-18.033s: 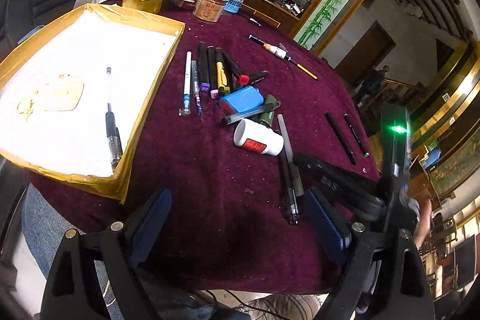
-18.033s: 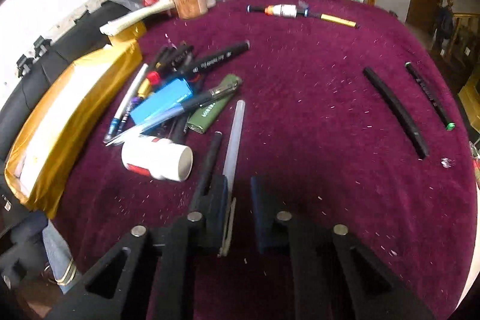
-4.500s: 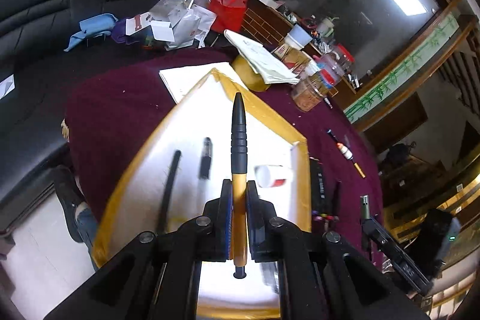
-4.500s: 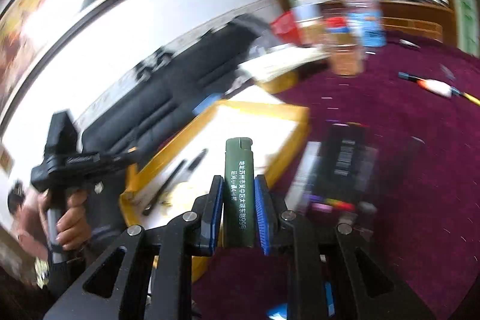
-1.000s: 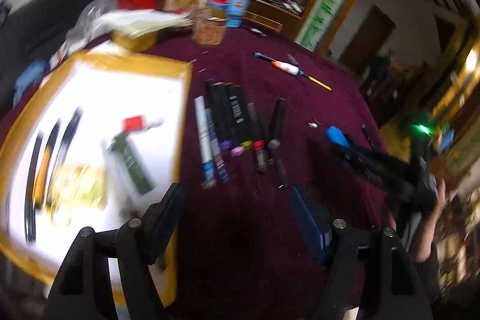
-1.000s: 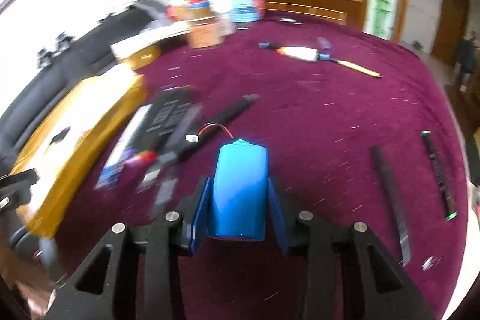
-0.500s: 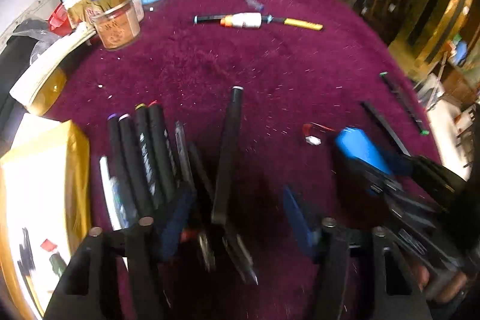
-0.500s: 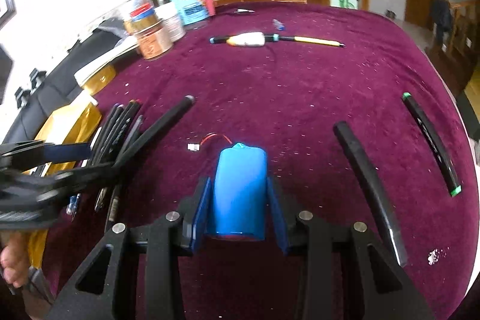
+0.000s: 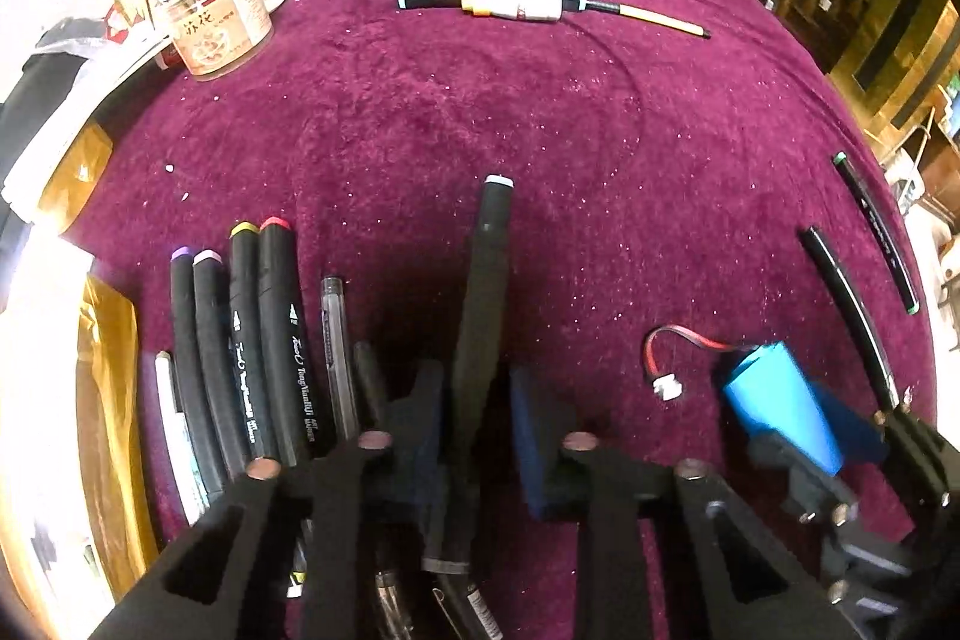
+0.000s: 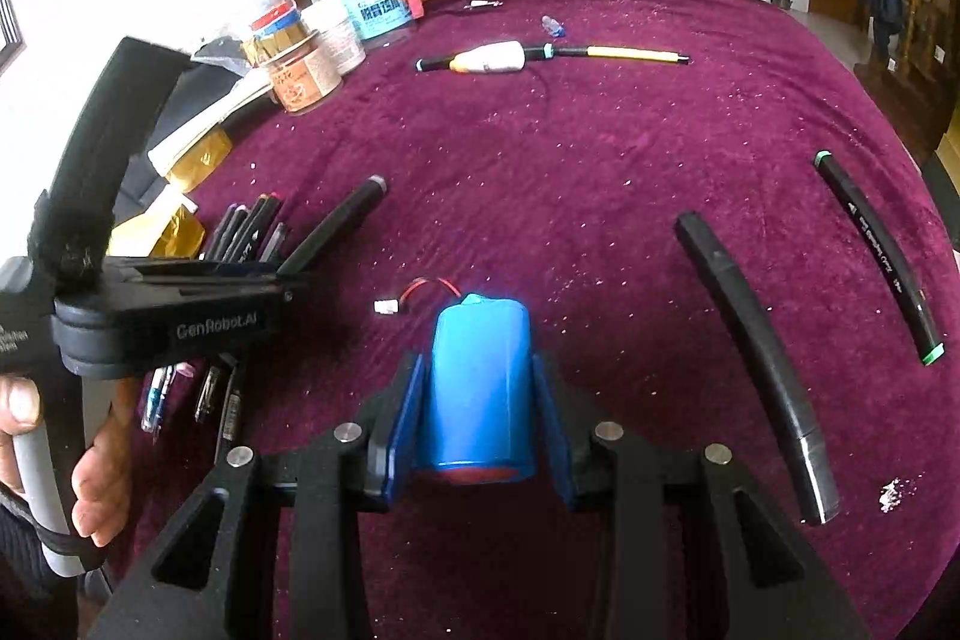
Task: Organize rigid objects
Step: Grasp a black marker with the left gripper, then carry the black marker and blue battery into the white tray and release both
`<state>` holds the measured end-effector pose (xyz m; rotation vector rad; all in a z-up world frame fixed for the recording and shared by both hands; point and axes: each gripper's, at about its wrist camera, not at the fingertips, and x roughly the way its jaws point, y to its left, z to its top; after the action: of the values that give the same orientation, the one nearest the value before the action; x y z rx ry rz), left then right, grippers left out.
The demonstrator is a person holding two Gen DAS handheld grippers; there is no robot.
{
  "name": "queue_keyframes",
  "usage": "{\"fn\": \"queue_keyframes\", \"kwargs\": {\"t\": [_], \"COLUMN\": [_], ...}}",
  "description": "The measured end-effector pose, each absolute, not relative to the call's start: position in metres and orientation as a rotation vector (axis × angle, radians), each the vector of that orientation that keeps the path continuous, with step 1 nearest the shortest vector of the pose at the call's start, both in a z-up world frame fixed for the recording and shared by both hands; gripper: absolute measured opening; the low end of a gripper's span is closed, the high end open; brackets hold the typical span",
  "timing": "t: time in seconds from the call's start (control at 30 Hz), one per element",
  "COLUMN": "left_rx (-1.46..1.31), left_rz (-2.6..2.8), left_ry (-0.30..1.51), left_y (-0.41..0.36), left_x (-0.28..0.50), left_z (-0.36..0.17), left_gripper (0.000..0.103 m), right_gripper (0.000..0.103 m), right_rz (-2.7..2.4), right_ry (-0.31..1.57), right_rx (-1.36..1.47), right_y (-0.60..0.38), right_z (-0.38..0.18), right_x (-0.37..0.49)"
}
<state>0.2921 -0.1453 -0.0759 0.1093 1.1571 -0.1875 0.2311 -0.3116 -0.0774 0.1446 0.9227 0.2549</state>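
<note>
While the right gripper (image 10: 480, 400) squeezes the blue battery pack (image 10: 480, 388) just above the purple cloth (image 10: 600, 160), the half-open left gripper (image 9: 480, 418) straddles a black marker (image 9: 486, 304); next, it should pinch.

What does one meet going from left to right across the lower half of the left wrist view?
Gold tray edge → row of black marker pens with coloured caps → clear pen → long black marker between the left hand-held gripper fingers → small white connector → blue cylindrical battery pack in the right hand-held gripper.
</note>
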Motion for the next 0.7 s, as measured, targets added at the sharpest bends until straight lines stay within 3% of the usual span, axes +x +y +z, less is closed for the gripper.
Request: {"fn": "queue_keyframes", "kwargs": {"t": [0.33, 0.7], "left_rx": [-0.049, -0.418], "left_rz": [-0.247, -0.078], "left_ry": [1.058, 0.858], "left_y": [-0.119, 0.054], "left_x": [0.231, 0.101], "left_z": [-0.039, 0.018], "left_gripper": [0.014, 0.015], "right_gripper": [0.034, 0.035], "right_rz": [0.338, 0.481], "right_ry": [0.918, 0.796], "right_rx": [0.154, 0.084], "right_y": [-0.305, -0.273], "right_z": [-0.079, -0.066], "right_x": [0.229, 0.211]}}
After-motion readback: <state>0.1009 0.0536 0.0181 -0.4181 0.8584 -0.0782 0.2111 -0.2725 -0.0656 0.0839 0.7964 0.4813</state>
